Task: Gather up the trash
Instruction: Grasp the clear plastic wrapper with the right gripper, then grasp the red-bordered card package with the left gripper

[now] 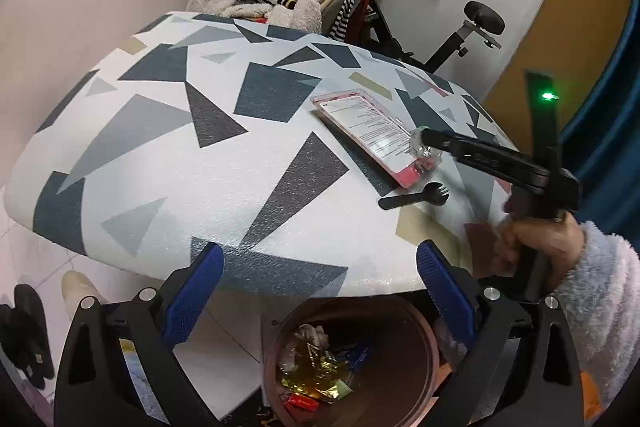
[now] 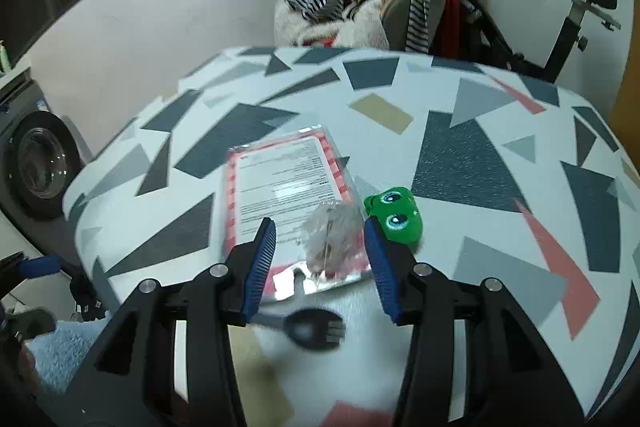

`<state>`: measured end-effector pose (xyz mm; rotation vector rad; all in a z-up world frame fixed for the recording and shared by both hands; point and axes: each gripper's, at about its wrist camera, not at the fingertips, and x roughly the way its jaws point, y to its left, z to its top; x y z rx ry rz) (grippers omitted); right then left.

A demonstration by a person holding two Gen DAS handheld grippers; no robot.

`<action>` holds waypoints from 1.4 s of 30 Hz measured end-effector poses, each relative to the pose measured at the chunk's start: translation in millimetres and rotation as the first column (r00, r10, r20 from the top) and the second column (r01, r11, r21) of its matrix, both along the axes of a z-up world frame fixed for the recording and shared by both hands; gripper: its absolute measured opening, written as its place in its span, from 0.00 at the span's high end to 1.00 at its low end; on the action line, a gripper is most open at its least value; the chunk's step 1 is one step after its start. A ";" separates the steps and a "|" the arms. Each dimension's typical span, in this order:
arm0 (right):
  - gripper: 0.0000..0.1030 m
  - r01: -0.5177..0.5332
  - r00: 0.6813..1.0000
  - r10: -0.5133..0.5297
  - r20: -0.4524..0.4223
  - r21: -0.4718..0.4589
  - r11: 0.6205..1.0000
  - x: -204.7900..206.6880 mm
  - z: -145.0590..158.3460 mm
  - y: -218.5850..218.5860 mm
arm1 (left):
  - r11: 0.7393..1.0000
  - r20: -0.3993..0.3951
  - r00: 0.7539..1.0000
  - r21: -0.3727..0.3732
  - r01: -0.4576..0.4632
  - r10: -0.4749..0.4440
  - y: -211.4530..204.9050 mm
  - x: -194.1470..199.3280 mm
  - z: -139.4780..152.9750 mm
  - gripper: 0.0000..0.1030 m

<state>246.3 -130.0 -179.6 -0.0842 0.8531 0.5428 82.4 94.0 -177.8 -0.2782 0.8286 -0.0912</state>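
Mid-pickup: right gripper (image 2: 320,263) fingers spread around crumpled clear wrapper (image 2: 334,233) on pink package (image 2: 280,187), frame centre; left gripper (image 1: 320,291) spread, empty over bin (image 1: 416,351) at bottom; next: pinch wrapper only, avoid spork (image 2: 312,325).

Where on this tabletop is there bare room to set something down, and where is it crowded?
Free: the table's broad left half, from the pink package to its left edge. Crowded: the near right, where package, crumpled wrapper, black spork and green frog toy cluster around the right gripper.
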 end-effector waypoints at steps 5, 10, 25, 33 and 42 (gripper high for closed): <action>0.59 -0.012 0.998 0.011 -0.062 -0.024 1.000 14.3 -10.2 2.3 | 0.999 -0.013 1.000 -0.049 -0.001 0.000 3.3 8.3 -2.0 0.12; 0.74 -0.008 0.999 0.009 -0.031 0.052 0.999 3.9 -0.7 -12.8 | 0.996 -0.033 0.999 -0.088 0.003 -0.006 3.9 17.7 -6.4 0.18; 0.75 0.113 0.989 -0.114 0.093 0.015 0.993 -8.3 0.9 -60.1 | 0.929 -0.104 0.994 -0.367 -0.057 0.019 8.1 109.0 -17.9 0.40; 0.75 0.161 0.985 -0.165 0.056 0.064 0.985 2.7 -11.2 -81.6 | 0.914 -0.154 0.986 -0.389 -0.118 0.062 5.2 173.0 -30.5 0.42; 0.75 0.157 0.985 -0.162 0.051 0.093 0.983 4.7 -13.3 -86.9 | 0.947 -0.199 0.978 -0.297 -0.122 0.063 -8.7 201.3 -44.1 0.58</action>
